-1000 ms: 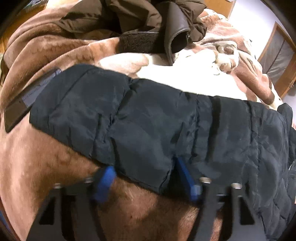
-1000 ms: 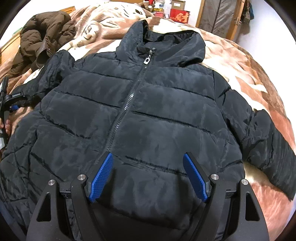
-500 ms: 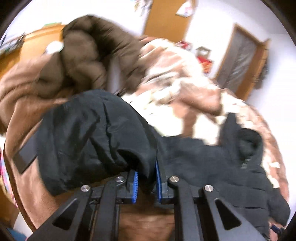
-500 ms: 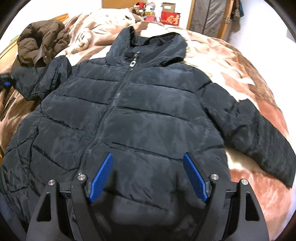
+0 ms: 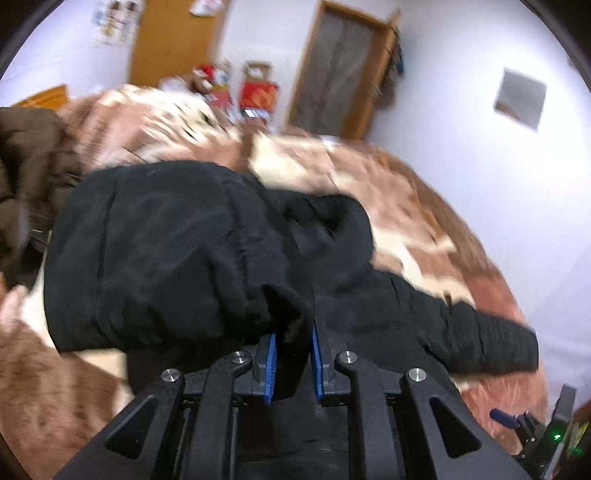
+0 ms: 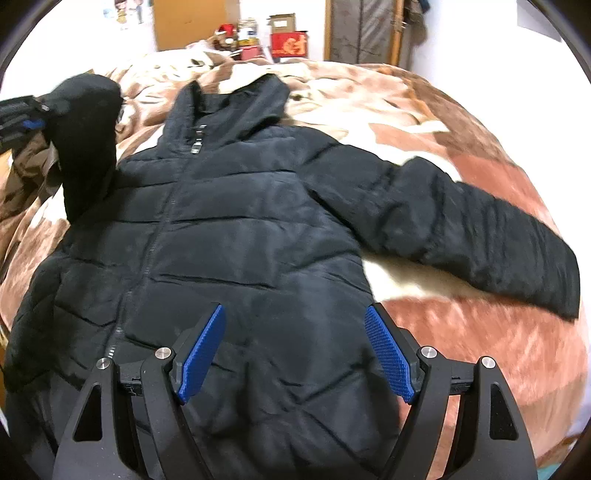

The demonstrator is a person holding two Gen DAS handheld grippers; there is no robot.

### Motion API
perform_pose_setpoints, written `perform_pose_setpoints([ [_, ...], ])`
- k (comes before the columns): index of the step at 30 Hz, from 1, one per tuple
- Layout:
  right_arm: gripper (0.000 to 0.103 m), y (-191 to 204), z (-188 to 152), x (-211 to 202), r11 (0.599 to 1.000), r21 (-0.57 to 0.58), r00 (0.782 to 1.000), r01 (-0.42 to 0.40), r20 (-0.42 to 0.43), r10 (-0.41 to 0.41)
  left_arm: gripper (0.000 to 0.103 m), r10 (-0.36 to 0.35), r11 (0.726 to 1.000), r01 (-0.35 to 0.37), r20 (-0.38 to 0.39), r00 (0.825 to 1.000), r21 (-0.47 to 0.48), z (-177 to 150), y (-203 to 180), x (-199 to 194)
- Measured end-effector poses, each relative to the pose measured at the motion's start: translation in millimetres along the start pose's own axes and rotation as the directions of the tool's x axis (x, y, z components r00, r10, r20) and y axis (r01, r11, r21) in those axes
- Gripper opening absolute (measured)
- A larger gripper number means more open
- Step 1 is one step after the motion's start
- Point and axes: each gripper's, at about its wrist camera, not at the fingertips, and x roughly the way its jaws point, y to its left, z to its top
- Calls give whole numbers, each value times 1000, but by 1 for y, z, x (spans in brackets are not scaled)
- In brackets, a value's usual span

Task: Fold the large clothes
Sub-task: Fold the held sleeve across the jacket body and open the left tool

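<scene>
A black hooded puffer jacket [image 6: 240, 221] lies zipped, front up, on the bed. My left gripper [image 5: 293, 363] is shut on the cuff of its left sleeve [image 5: 166, 258] and holds the sleeve lifted above the bed; that raised sleeve [image 6: 88, 140] and the left gripper [image 6: 22, 118] show at the left of the right wrist view. The other sleeve [image 6: 480, 229] lies stretched out to the right. My right gripper [image 6: 295, 350] is open and empty, low over the jacket's hem.
A brown-and-cream blanket [image 6: 461, 122] covers the bed. A brown coat [image 5: 26, 177] is heaped at the left. Red boxes [image 6: 288, 44], a wooden door [image 6: 195, 22] and a wardrobe [image 6: 365, 29] stand at the far wall.
My left gripper closed on the sleeve cuff, then lifted it and swung it up and toward the jacket body. My right gripper stayed open, drifting slightly right over the hem.
</scene>
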Motion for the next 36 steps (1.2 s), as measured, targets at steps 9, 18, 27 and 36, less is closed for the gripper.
perform_pose_setpoints([
  [9, 78, -42, -16, 16, 996, 80, 999, 31, -41, -27, 67, -142, 989, 148, -165, 976, 23, -45, -68, 71],
  [18, 78, -32, 8, 12, 997, 76, 1000, -13, 17, 11, 75, -172, 982, 177, -78, 982, 71, -36, -66, 33],
  [27, 51, 18, 72, 61, 992, -8, 992, -124, 26, 124, 73, 135, 990, -138, -85, 987, -40, -16, 71, 74],
  [36, 49, 22, 108, 151, 994, 13, 992, -107, -66, 108, 70, 207, 977, -212, -142, 968, -21, -34, 109, 147],
])
